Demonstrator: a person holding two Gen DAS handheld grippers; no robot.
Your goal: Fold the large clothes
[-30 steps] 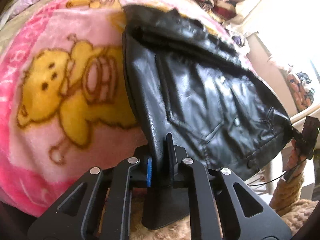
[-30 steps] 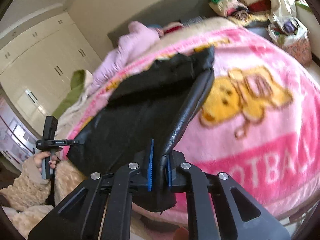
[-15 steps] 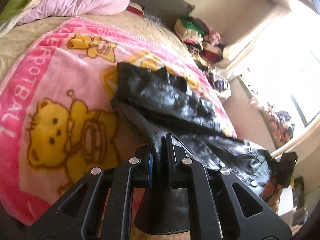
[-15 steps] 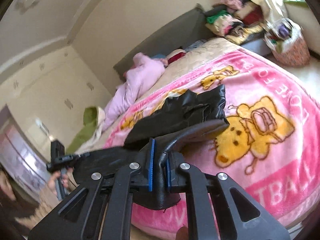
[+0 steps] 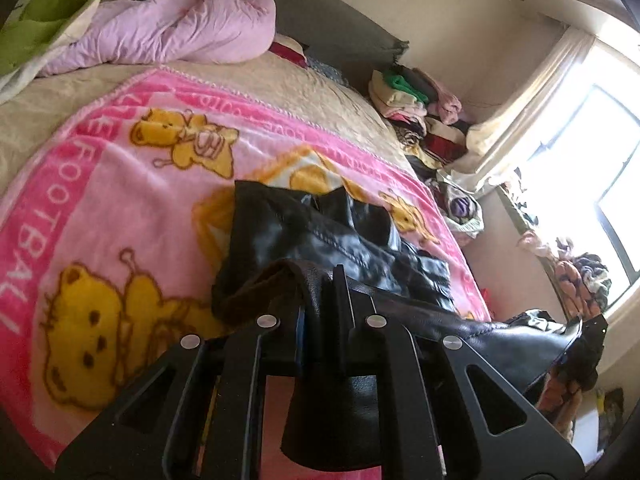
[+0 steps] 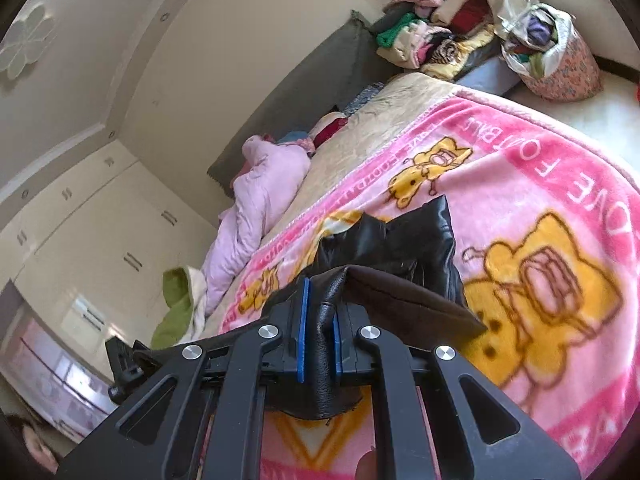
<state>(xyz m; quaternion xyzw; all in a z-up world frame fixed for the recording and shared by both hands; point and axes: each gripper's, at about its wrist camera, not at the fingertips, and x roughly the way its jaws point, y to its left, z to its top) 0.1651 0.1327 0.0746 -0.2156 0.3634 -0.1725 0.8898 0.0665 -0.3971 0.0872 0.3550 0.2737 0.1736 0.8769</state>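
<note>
A black leather jacket (image 5: 320, 236) lies on a pink blanket with yellow bears (image 5: 100, 200) spread over the bed. My left gripper (image 5: 320, 280) is shut on one corner of the jacket's hem, lifted off the blanket. My right gripper (image 6: 320, 300) is shut on the opposite hem corner, and the brown lining (image 6: 400, 292) shows where the hem folds over. The jacket (image 6: 400, 240) has its collar end resting on the blanket beyond both grippers. The hem stretches between the two grippers; the right gripper (image 5: 592, 332) shows at the right edge of the left wrist view.
A lilac quilt (image 5: 180, 28) and a green pillow (image 5: 40, 12) lie at the head of the bed. Piled clothes (image 5: 416, 100) and a patterned laundry basket (image 6: 560, 64) stand beside the bed near the window. Wardrobe doors (image 6: 100, 240) line the opposite wall.
Both grippers have risen and moved toward the head of the bed, carrying the jacket's hem up over its body. The jacket, spread flat before, now lies bunched and half doubled over.
</note>
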